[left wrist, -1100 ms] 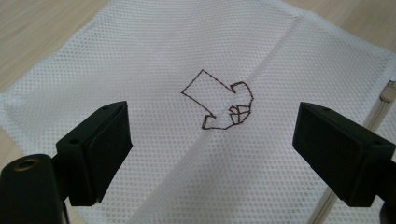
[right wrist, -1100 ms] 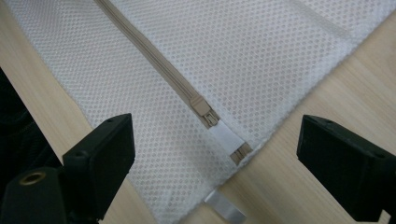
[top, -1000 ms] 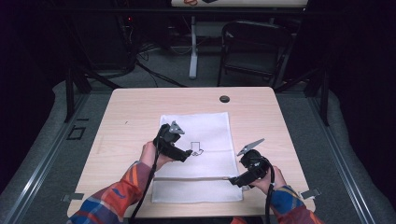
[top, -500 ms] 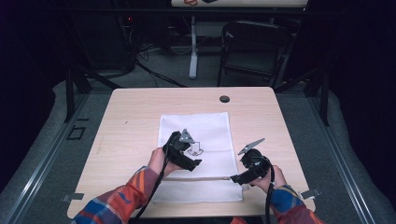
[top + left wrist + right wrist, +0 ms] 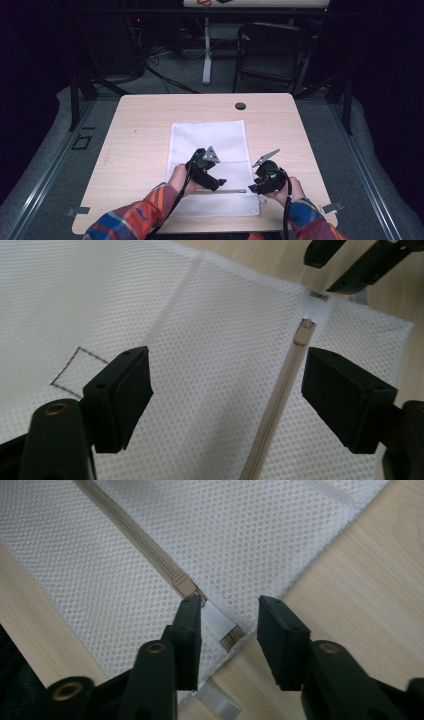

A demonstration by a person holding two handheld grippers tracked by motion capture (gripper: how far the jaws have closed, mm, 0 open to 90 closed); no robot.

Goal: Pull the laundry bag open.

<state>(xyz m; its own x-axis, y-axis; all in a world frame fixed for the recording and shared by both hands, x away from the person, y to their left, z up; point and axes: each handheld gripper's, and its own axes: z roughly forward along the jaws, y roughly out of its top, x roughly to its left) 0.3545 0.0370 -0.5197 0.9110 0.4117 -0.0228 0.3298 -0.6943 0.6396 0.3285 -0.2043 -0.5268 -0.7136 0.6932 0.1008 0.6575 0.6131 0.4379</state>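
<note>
Mesh covers the middle of the surface (image 5: 145, 125): one white net bag (image 5: 207, 145) lies flat there, its long side running from 12 o'clock to 6 o'clock in the high view. Whether anything is inside cannot be told; it lies flat. One tan zipper (image 5: 235, 190) crosses the bag near its 6 o'clock edge, and its slider (image 5: 184, 586) sits close to the bag's corner at about 4 o'clock, next to a short white tape tab (image 5: 217, 617). One small stitched square outline (image 5: 75, 371) marks the fabric above the zipper.

Two claws are at work. The left claw (image 5: 225, 390) hovers over the mesh with its jaws wide apart, the zipper line passing just inside one jaw; it holds nothing. The right claw (image 5: 229, 625) is at the bag's corner, jaws apart, one jaw touching or just beside the slider and the tape tab lying between them. In the high view the left claw (image 5: 221, 181) points toward 3 o'clock and the right claw (image 5: 251, 189) toward 9 o'clock, near each other along the zipper. One dark round hole (image 5: 240, 106) sits at the surface's 12 o'clock side, well apart from the bag.
</note>
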